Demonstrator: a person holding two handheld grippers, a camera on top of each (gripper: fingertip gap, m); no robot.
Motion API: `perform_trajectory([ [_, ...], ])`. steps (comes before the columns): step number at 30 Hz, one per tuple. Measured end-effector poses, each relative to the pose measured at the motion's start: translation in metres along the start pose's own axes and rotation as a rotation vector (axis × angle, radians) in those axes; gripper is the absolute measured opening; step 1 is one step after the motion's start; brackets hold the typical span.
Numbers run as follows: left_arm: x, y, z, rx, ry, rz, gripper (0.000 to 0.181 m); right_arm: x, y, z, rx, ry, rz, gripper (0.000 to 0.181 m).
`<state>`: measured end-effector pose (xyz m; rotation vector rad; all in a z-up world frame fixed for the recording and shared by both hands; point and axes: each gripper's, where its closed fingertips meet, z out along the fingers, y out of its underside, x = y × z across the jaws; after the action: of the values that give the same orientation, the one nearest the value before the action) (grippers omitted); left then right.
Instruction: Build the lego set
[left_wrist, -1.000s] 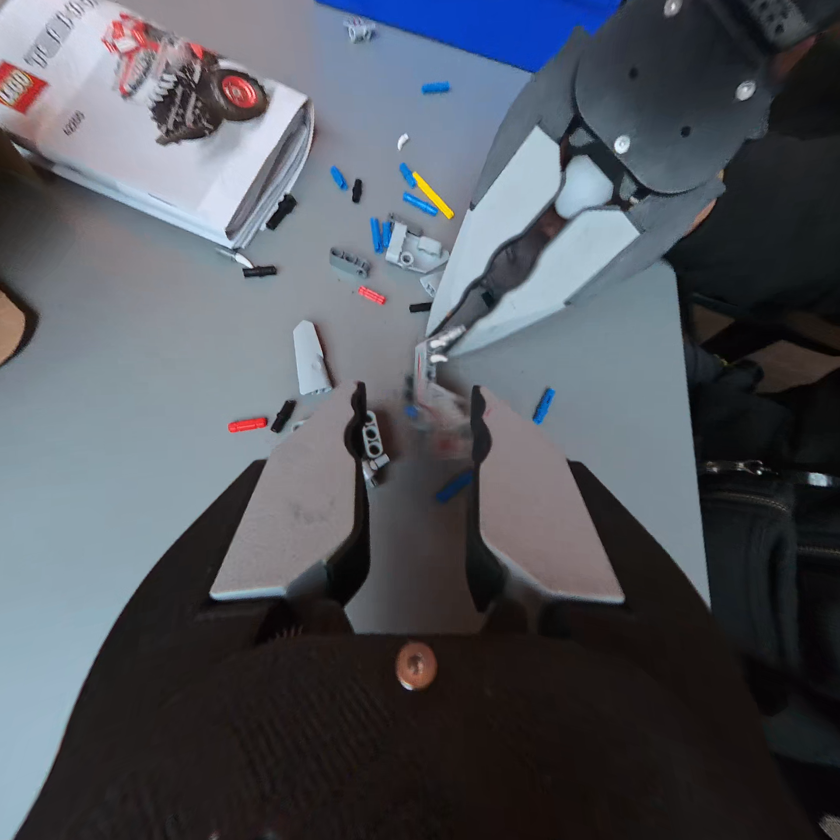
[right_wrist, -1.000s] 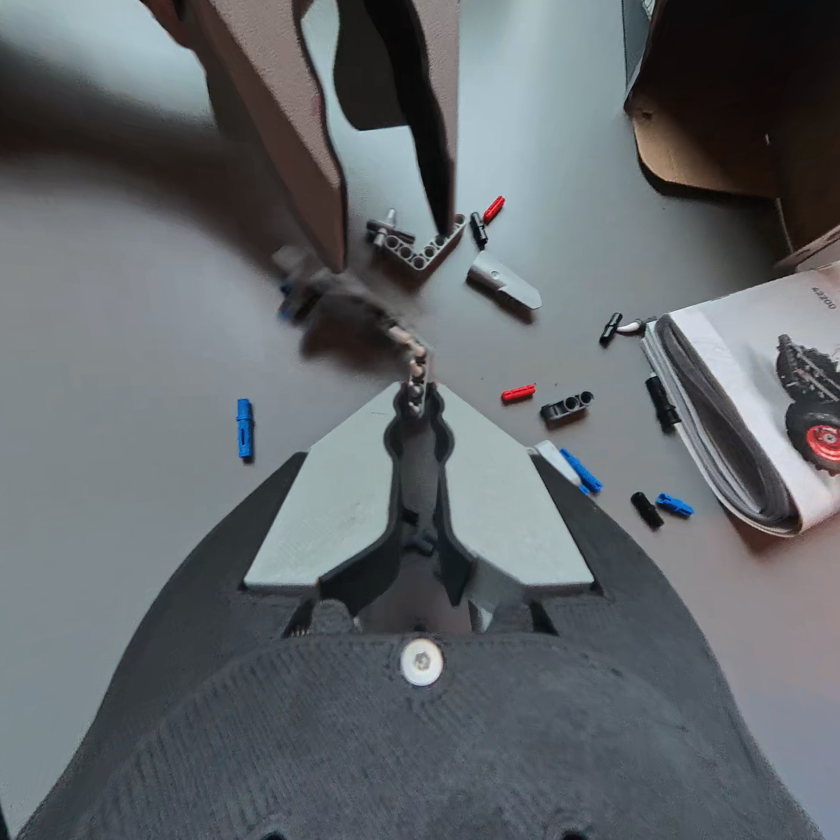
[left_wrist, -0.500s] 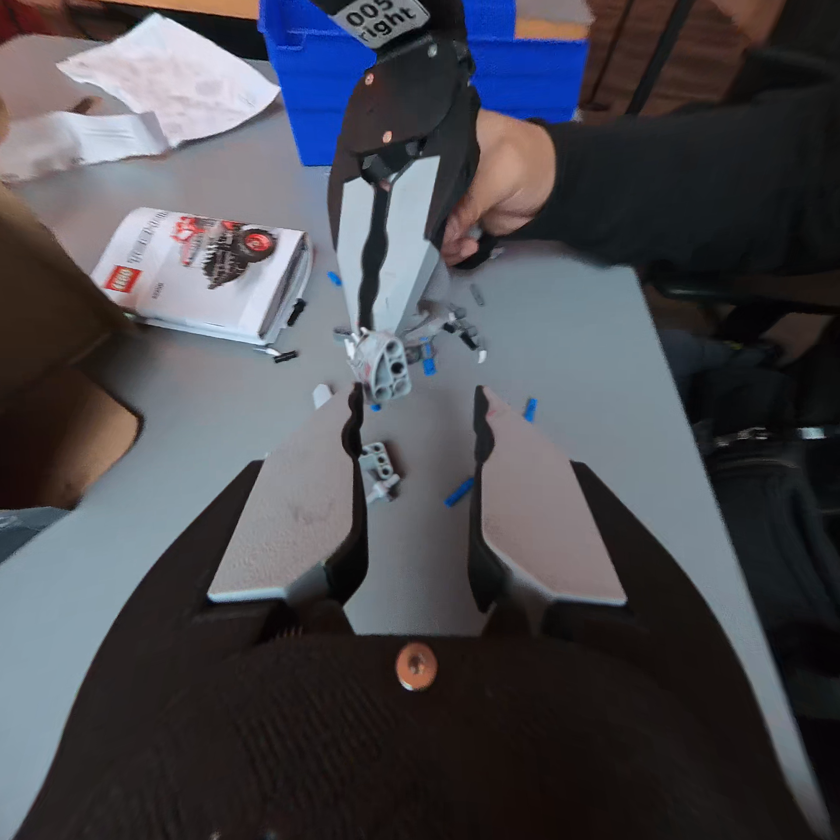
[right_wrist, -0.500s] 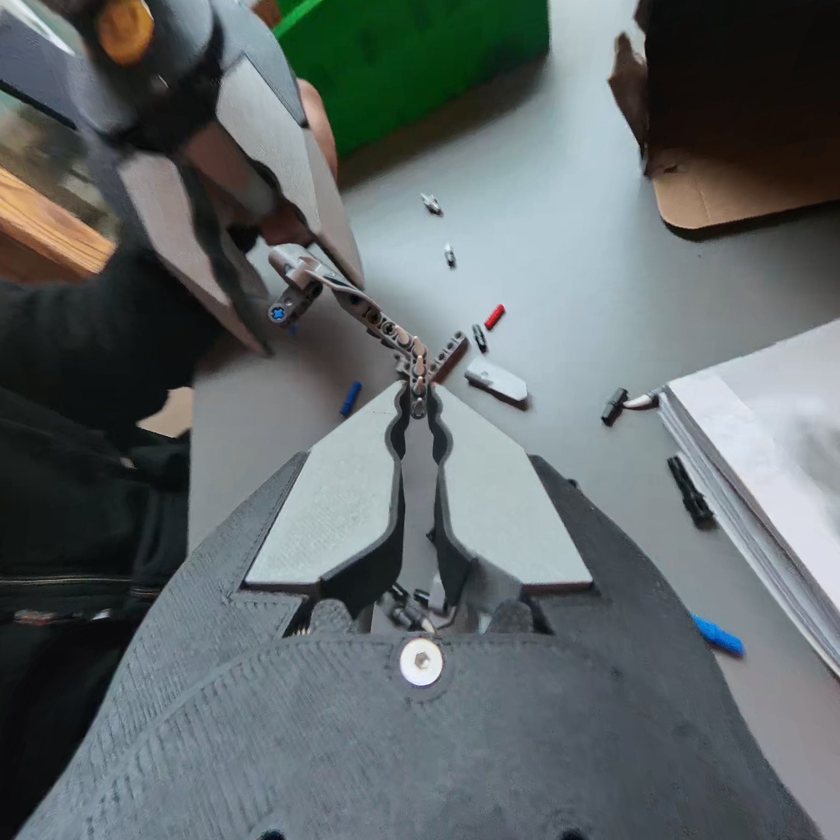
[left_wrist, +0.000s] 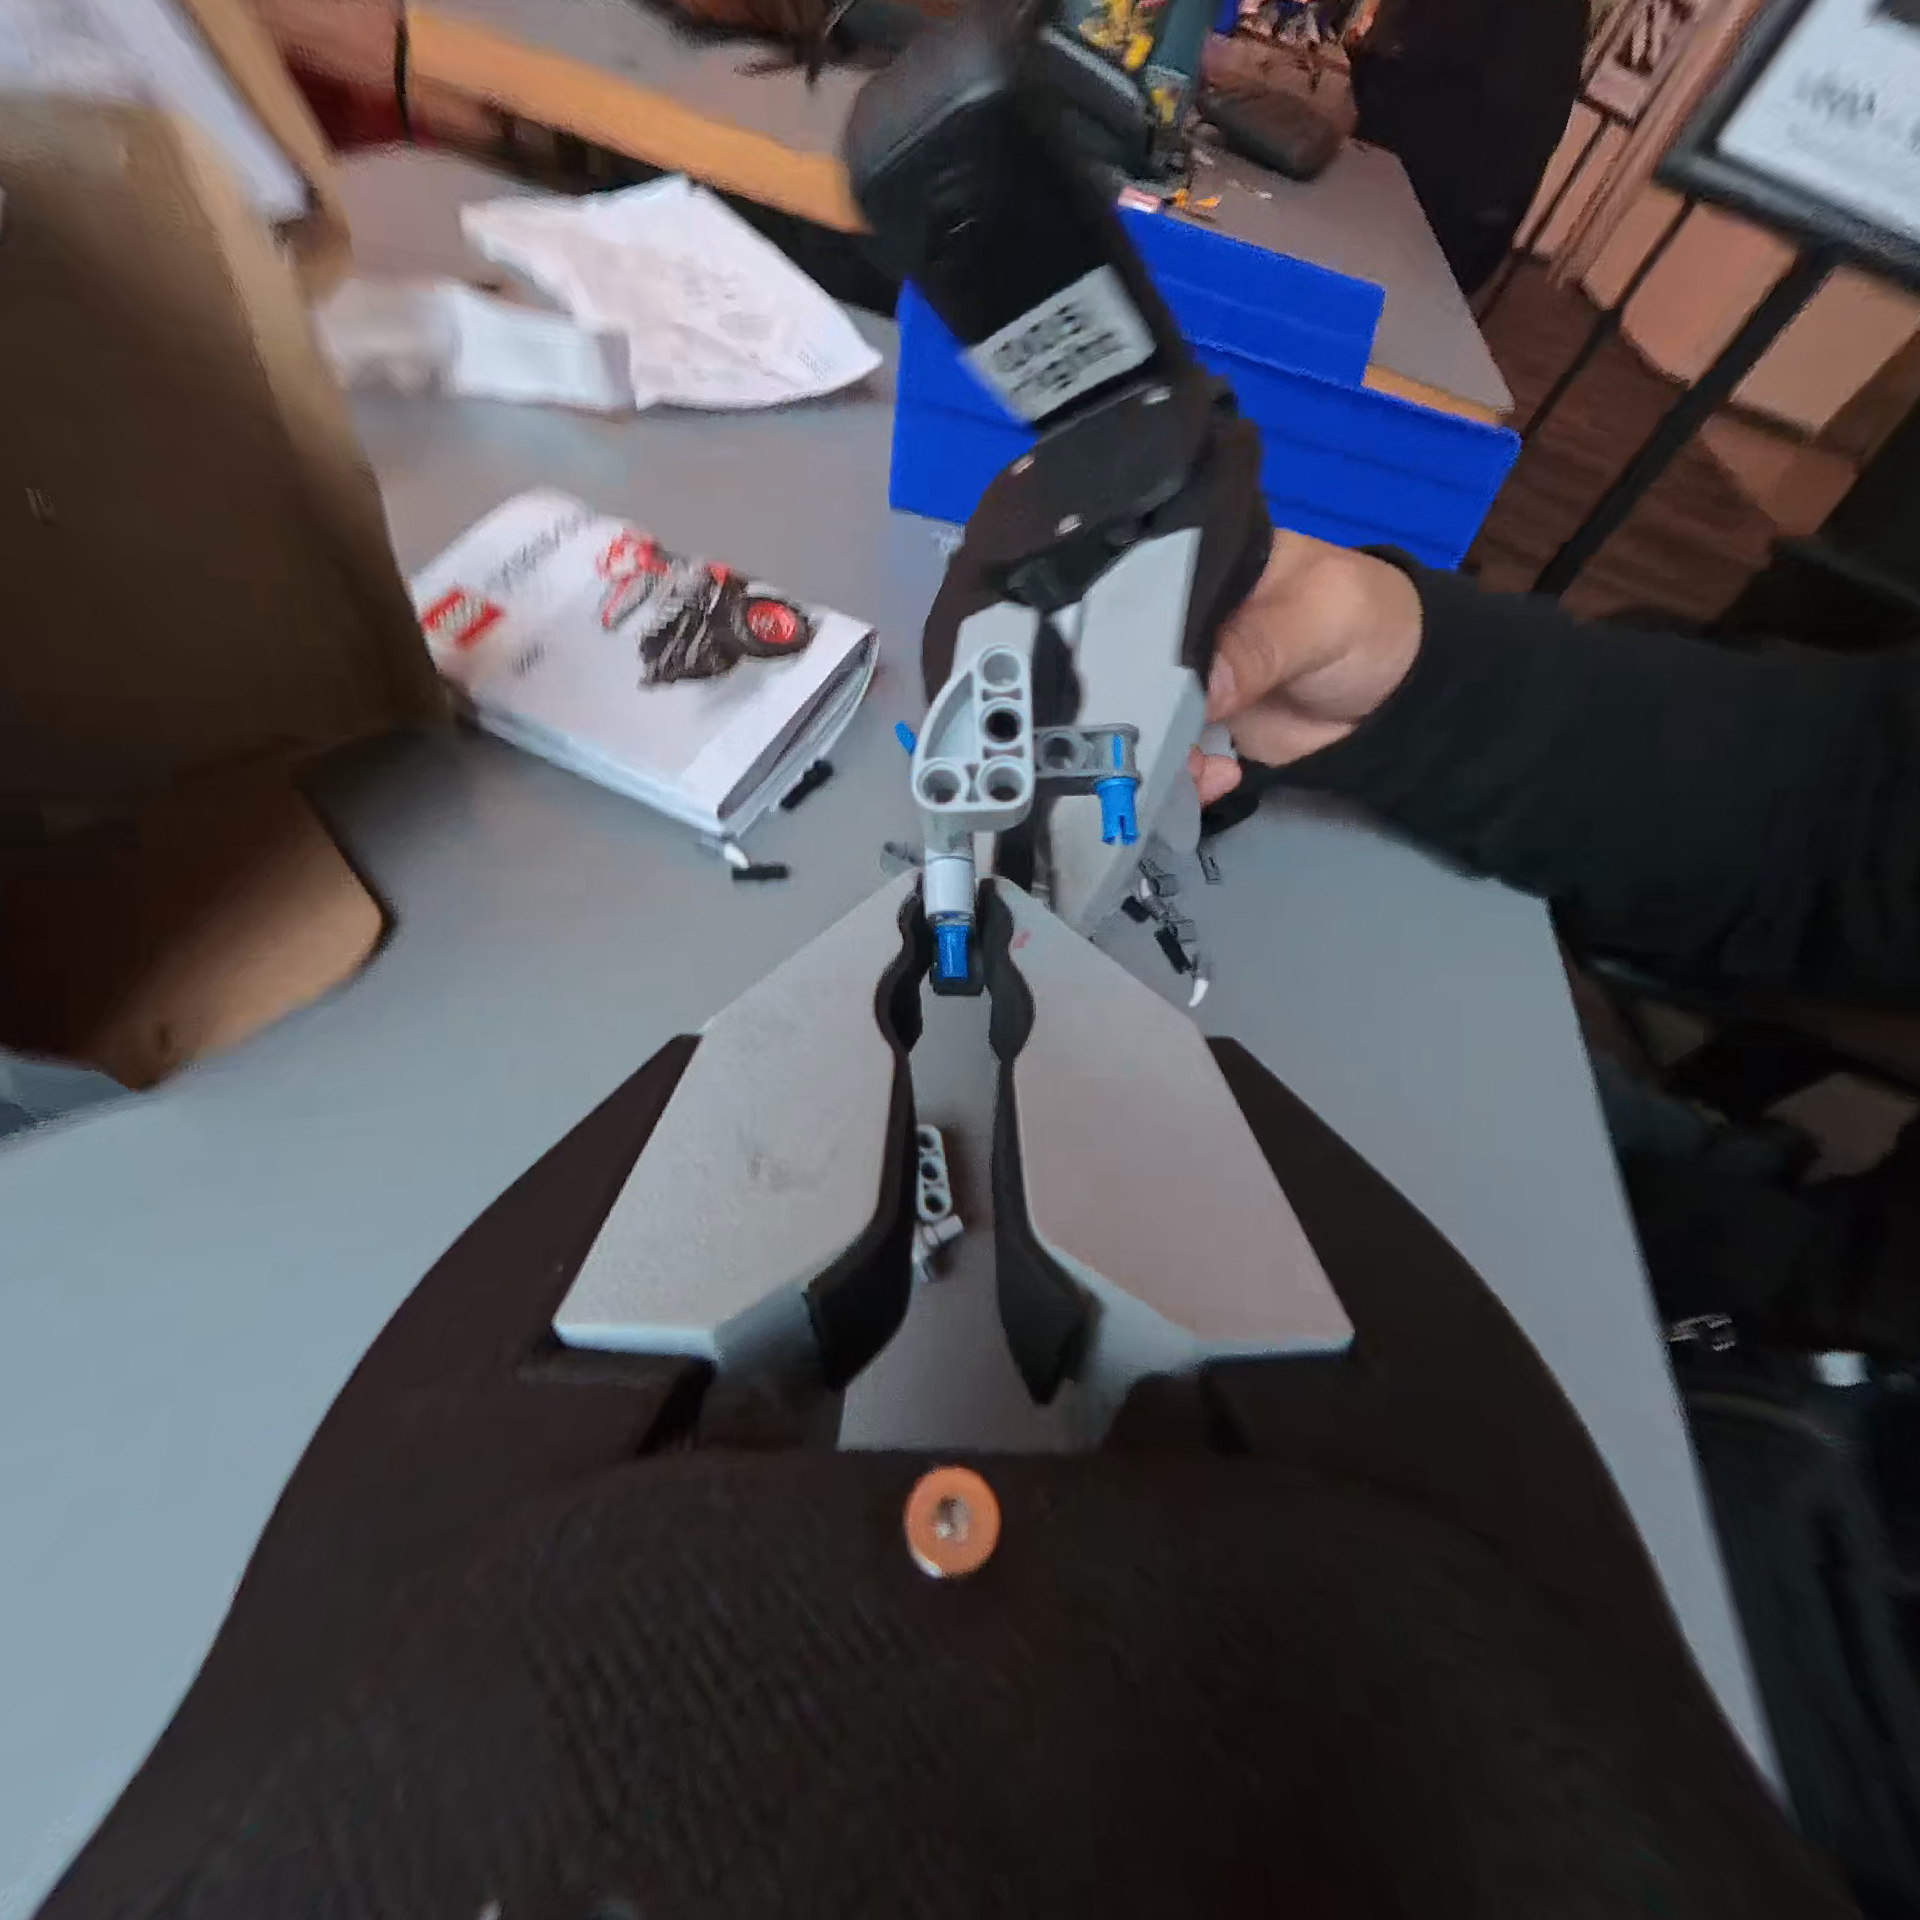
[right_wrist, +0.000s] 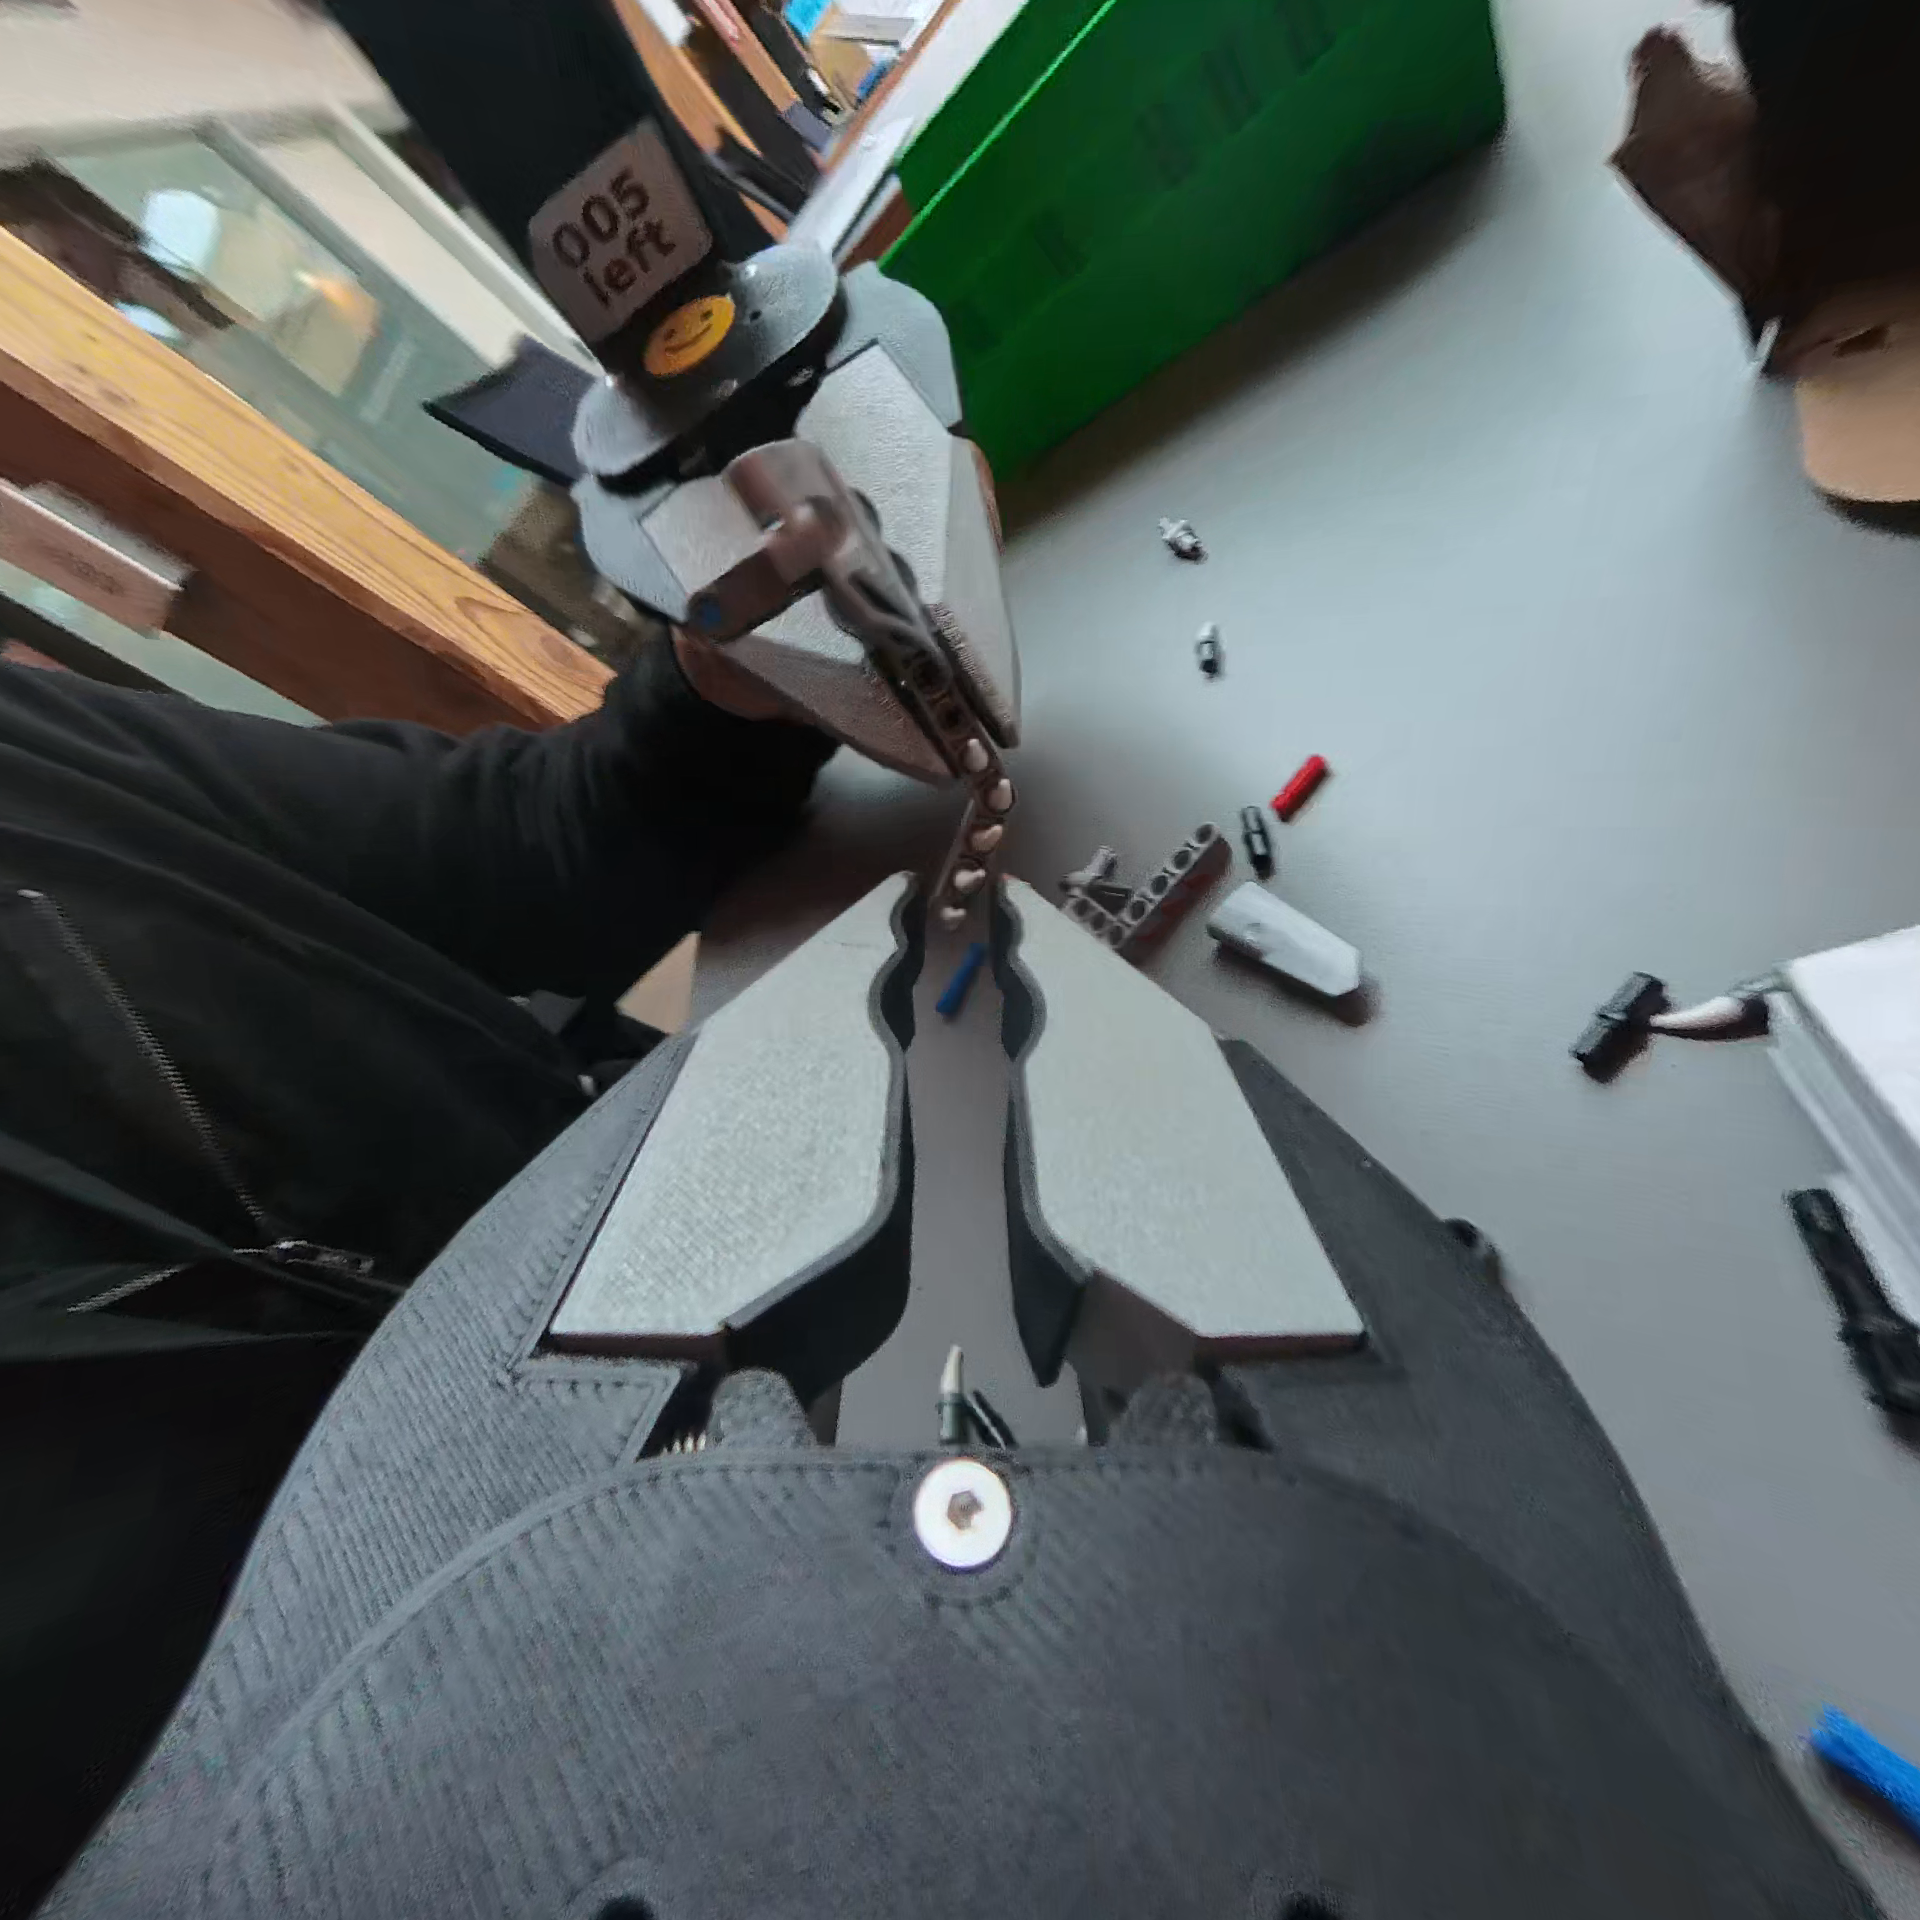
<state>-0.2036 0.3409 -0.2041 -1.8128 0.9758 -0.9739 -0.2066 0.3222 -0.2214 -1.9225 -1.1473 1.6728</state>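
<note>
A small lego assembly hangs in the air between my two grippers. In the left wrist view its light grey curved piece (left_wrist: 977, 738) stands upright with a blue pin (left_wrist: 954, 951) at its lower end. My left gripper (left_wrist: 951, 920) is shut on that pin end. My right gripper (left_wrist: 1086, 894), held by a hand, points down just behind the assembly. In the right wrist view the assembly's dark holed beam (right_wrist: 961, 821) runs from the left gripper (right_wrist: 982, 743) to my right gripper (right_wrist: 954, 904), whose fingertips sit close on either side of the beam's end.
A grey table (left_wrist: 312, 1195) carries an instruction booklet (left_wrist: 644, 644), a cardboard box (left_wrist: 156, 520), a blue bin (left_wrist: 1299, 436) and a green bin (right_wrist: 1195, 187). Loose parts lie below: an L-shaped beam (right_wrist: 1153, 894), a white panel (right_wrist: 1283, 940), a red pin (right_wrist: 1299, 784).
Both grippers have risen off the table with the assembly. My left gripper was open and has shut on the assembly's lower pin end. The right gripper's fingers look slightly wider apart.
</note>
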Motion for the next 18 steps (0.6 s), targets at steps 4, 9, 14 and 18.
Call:
perform_trajectory([
  [4, -0.003, 0.004, -0.004, 0.022, 0.149, -0.322, 0.006, 0.005, -0.015, -0.015, 0.052, 0.15, -0.185, 0.019],
  [9, 0.002, 0.021, 0.0, -0.064, 0.23, -0.455, 0.006, -0.01, -0.03, -0.012, 0.08, 0.25, -0.466, 0.026],
  [14, 0.009, 0.034, 0.008, -0.125, 0.267, -0.515, 0.006, -0.016, -0.034, -0.001, 0.024, 0.415, -0.79, 0.031],
  [18, 0.02, 0.038, 0.011, -0.164, 0.323, -0.529, 0.006, -0.003, -0.024, 0.004, -0.144, 0.603, -1.105, 0.015],
])
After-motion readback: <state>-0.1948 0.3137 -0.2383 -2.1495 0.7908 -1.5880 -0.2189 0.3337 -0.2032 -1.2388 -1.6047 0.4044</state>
